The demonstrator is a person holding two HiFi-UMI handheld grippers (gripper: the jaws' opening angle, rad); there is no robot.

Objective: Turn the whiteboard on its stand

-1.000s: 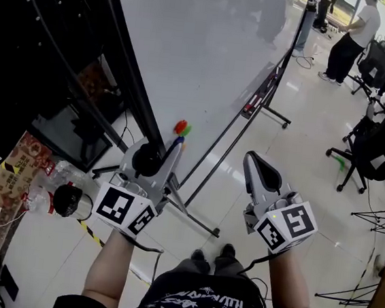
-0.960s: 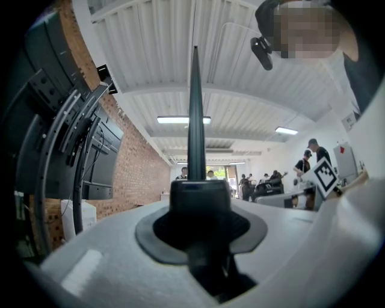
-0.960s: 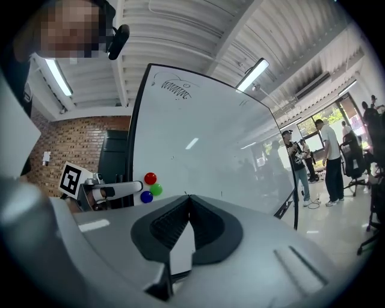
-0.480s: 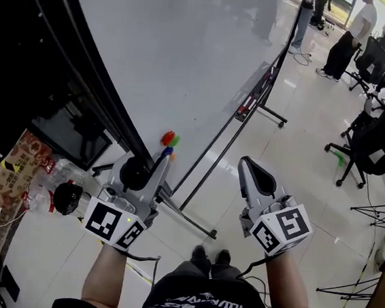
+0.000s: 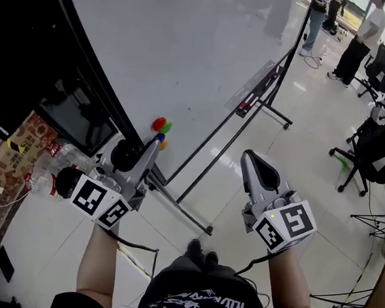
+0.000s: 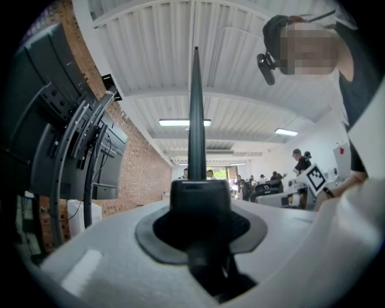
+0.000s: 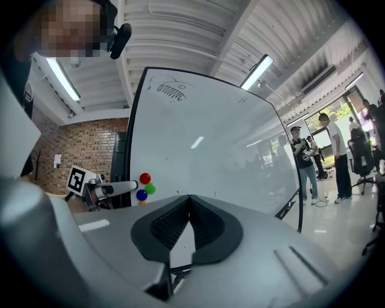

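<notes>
Whiteboard (image 5: pixel 189 54) stands upright on its stand (image 5: pixel 212 160). Its length runs away from the person toward the upper right, and coloured magnets (image 5: pixel 159 124) sit by the near lower corner. The left gripper (image 5: pixel 154 141) is clamped on the black frame of the near side edge, which its own view shows as a thin upright strip pinched between the jaws. The right gripper (image 5: pixel 249 156) hangs to the right of that edge, off the white face, with its jaws closed on nothing. Because the board stretches away from the held edge, that edge looks like the lever. The left hand seems better placed to swing it round.
</notes>
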